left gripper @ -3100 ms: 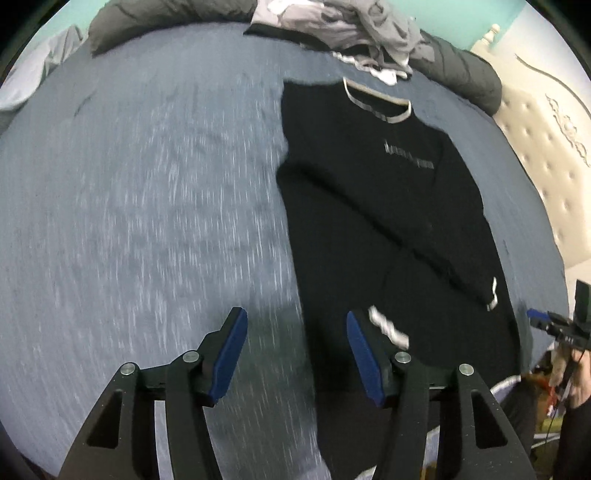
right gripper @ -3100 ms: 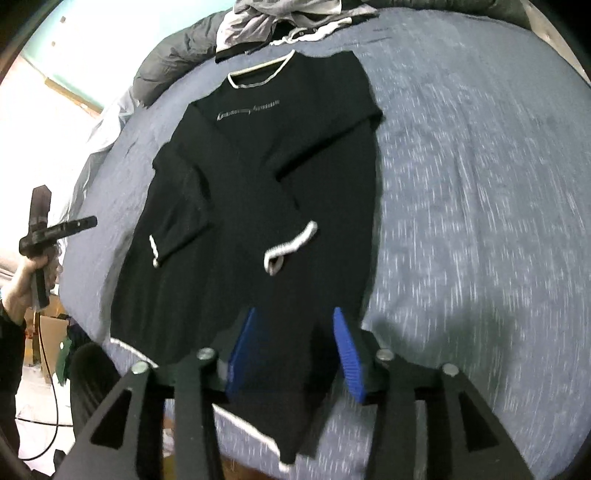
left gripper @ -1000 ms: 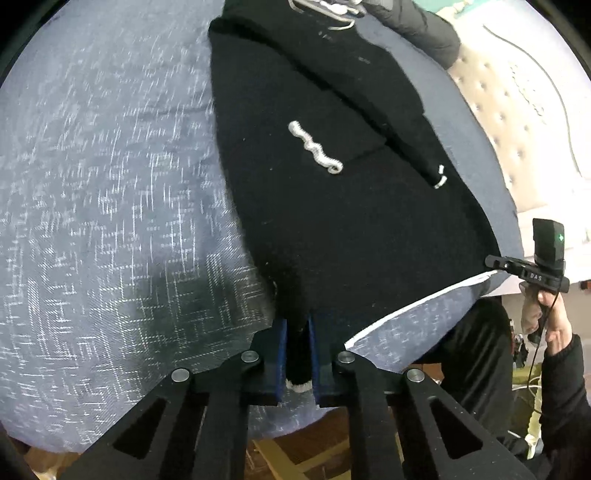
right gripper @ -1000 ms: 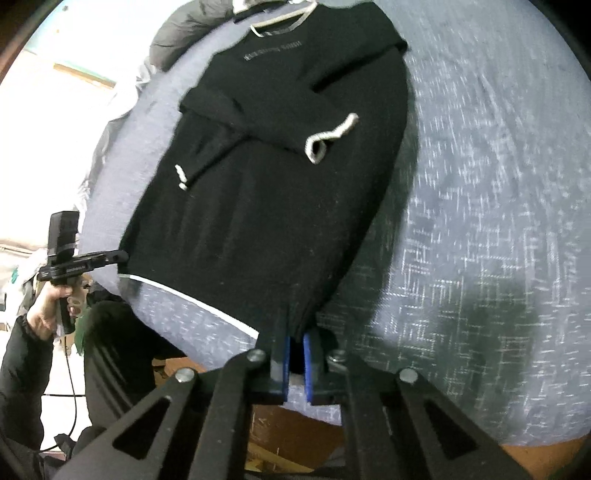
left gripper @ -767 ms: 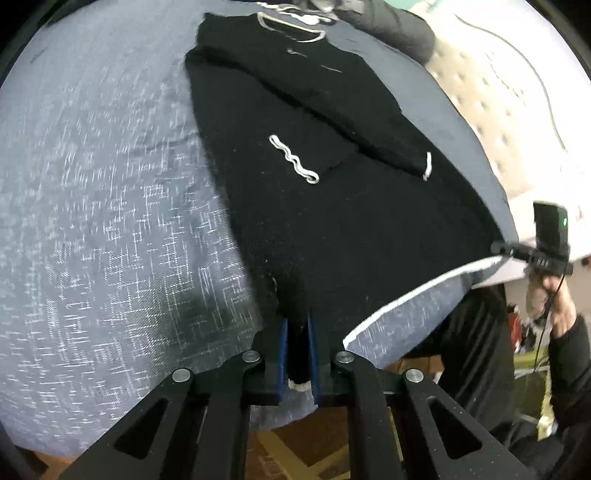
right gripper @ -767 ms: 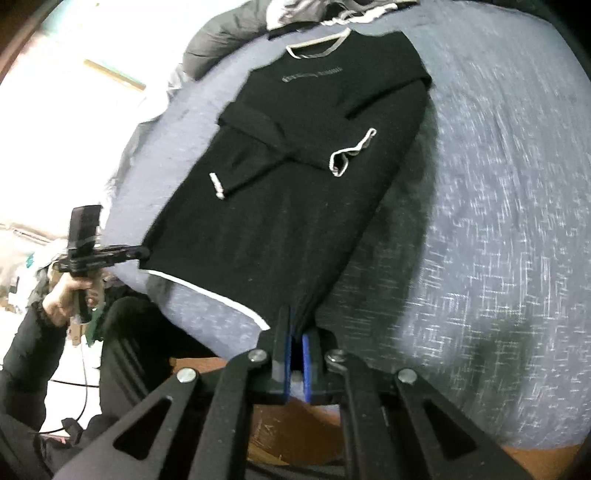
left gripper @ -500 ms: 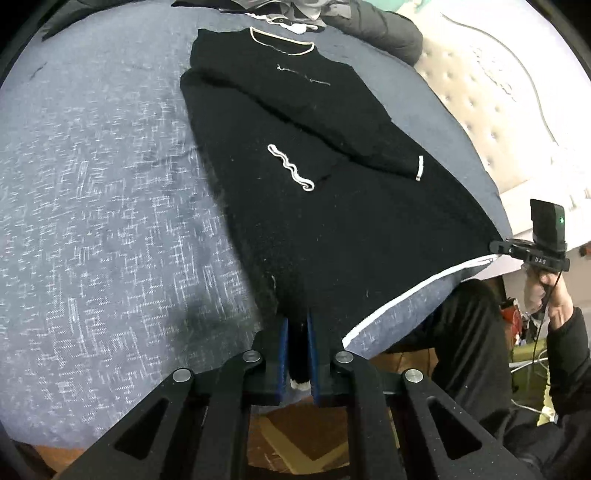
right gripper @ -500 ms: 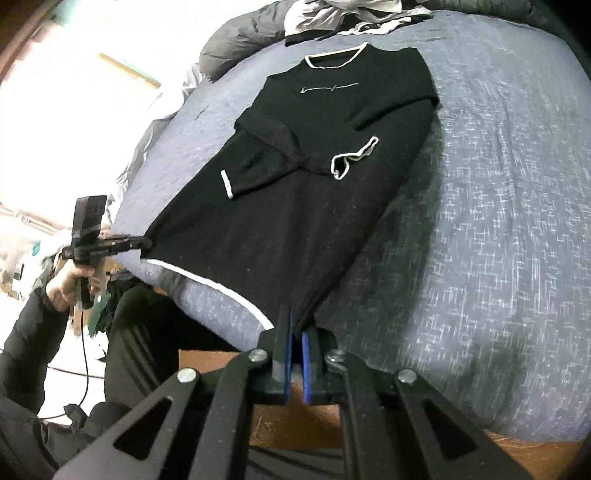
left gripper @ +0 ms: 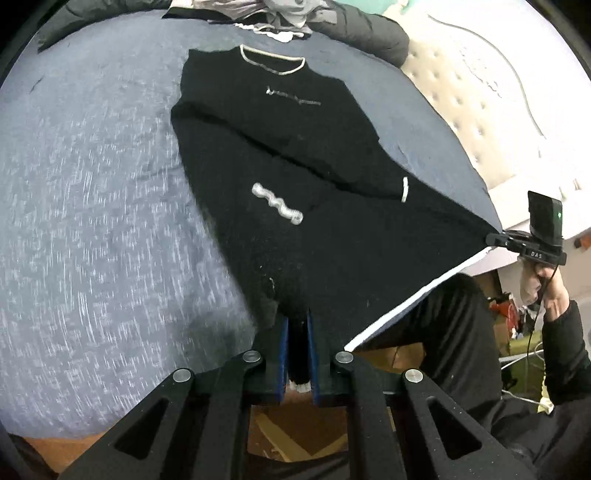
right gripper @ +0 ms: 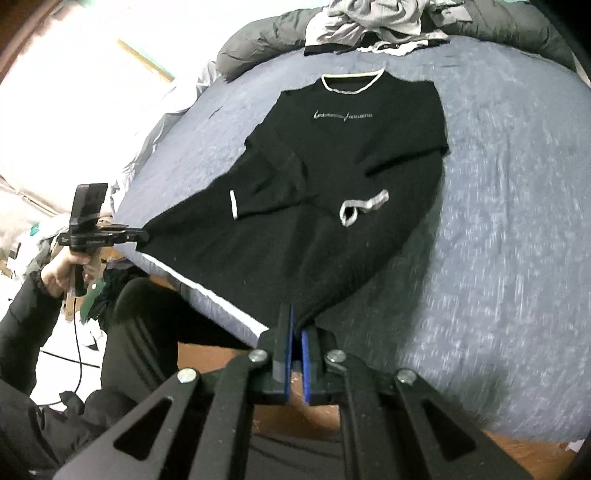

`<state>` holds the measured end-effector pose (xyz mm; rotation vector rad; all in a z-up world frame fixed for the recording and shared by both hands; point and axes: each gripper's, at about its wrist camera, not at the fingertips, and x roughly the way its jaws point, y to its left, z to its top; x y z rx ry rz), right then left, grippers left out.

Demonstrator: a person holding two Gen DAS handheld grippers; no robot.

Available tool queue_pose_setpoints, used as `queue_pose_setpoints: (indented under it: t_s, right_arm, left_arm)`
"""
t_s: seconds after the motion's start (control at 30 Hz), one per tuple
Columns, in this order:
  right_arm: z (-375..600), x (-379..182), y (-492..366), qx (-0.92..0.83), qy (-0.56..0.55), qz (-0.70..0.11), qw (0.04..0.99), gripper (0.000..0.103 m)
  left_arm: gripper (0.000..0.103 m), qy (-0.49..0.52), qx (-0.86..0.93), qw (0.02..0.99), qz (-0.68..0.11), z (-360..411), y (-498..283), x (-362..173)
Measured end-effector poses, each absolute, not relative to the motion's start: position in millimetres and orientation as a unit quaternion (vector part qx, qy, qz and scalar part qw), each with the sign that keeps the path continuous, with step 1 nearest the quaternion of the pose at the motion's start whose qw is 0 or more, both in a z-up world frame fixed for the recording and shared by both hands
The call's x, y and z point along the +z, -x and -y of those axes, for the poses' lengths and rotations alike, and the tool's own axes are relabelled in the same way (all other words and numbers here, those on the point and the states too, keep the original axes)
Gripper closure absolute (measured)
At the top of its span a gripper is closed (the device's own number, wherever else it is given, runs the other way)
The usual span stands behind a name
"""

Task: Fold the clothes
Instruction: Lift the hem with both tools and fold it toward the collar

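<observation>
A: Left to right, then. Left gripper (left gripper: 298,354)?

B: Blue-padded fingers (left gripper: 283,350) pinched on one bottom corner of the black long-sleeved knit sweater with pale trim (left gripper: 295,155); white hem edge poking out between the pads.

A: Location of the sweater?

B: Spread front-up on the blue-grey flecked bedspread (left gripper: 92,206), neckline (left gripper: 271,64) toward the far pile of grey and white clothes (left gripper: 280,14). Both sleeves crossed over the body, pale cuffs (left gripper: 277,203) lying mid-chest. Near hem raised off the mattress and stretched taut between the two corners.

A: And the right gripper (right gripper: 295,350)?

B: Fingers pressed together on the other hem corner, black cloth bunched between them. White hem band (right gripper: 207,291) running straight from there across to the left one, held in a hand (right gripper: 70,271) beside the bed's edge.

A: Step in hand?

B: Probably the bottom-to-top fold: sleeves already in, hem gripped at both ends. Slight motion blur on the bedspread, so hard to say whether rising or pausing.

A: Needs of the next move?

B: Equal height and even tension at both corners, then a carry forward over the cuffs toward the collar without dragging the sleeves askew, and a release only once the hem sits square near the shoulders.
</observation>
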<state>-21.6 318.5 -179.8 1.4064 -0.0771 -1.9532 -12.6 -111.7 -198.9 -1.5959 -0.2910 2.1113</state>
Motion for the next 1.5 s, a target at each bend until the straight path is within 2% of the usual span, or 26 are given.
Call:
queue_pose_setpoints:
  t_s: [0.43,0.8,0.97,1.17,1.33,1.5]
  right_arm:
    - [-304.4,-149.2,113.1,-0.777,-0.515,0.086,0.351,0.1]
    - [-290.4,-132.7,266.5,-0.792,-0.505,0.113,0.324,0.1]
    - [-278.0,-152.3,341.4,-0.796,-0.518,0.093,0.3,0.1]
    - [-275.9,-188.2,411.0,-0.795,-0.531,0.114,0.271,0.1]
    - [-267.8,-211.5,446.5,-0.793,-0.538,0.112,0.263,0.1]
    - [-275.7,-240.2,463.2,-0.796,-0.536,0.144,0.241,0.1]
  left_arm:
    - [0.093,0.555,0.793,0.221,0.119,115.9,111.7,-161.9]
    - [0.093,0.556,0.796,0.18,0.159,150.9,268.9,-161.2]
    - [0.093,0.568,0.788,0.16,0.175,159.3,345.1,-185.3]
    - [0.093,0.579,0.777,0.142,0.199,162.6,412.5,-219.8]
    - [0.093,0.586,0.781,0.108,0.186,163.9,446.8,-247.5]
    - [0.094,0.56,0.803,0.07,0.192,178.5,461.0,-263.9]
